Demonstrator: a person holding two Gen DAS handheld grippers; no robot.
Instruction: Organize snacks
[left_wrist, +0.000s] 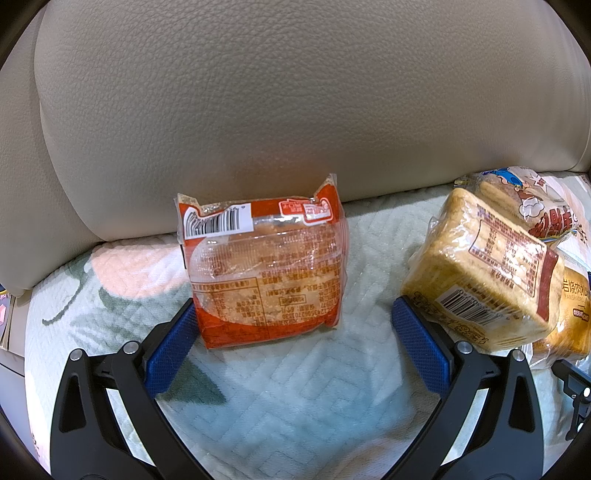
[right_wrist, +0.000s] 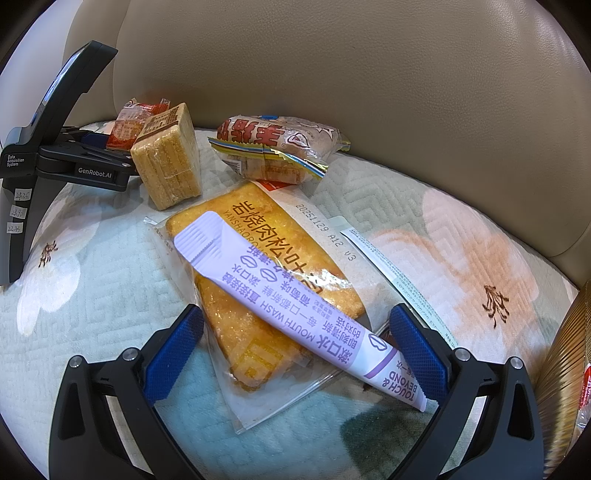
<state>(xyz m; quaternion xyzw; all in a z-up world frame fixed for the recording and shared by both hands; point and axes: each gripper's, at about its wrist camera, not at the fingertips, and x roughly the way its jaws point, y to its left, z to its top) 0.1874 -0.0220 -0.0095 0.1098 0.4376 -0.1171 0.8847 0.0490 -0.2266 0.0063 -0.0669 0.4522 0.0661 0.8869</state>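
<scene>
On the quilted sofa cushion (left_wrist: 280, 387), against the beige leather backrest (left_wrist: 295, 92), an orange-wrapped cake packet (left_wrist: 266, 273) stood on its edge. The left tongs (left_wrist: 295, 347) were spread wide and empty, the left pad (left_wrist: 171, 350) just beside the packet's lower corner, the right pad (left_wrist: 421, 350) close to a wrapped block of sliced toast (left_wrist: 480, 280). Whether either pad touched its neighbour could not be told.

The step in hand looked like a grasp on the orange packet. To do it well, the left tongs would need to shift left and forward so the packet sat midway between the pads, clear of the toast, then close gently on the soft wrapper without crushing the cake.

The right tongs (right_wrist: 295, 350) were likewise wide, holding nothing, straddling a flat golden bread packet (right_wrist: 258, 280) with a purple mouthwash sachet (right_wrist: 295, 310) lying diagonally across it. That sachet was not a snack and probably wanted setting aside first.

Counted from the right wrist view: one orange packet, one toast block, one flat bread, one red-lettered bun bag (right_wrist: 277, 147), one mouthwash sachet. A gold-coloured pack (right_wrist: 565, 369) showed at the right edge, too cut off to identify.
</scene>
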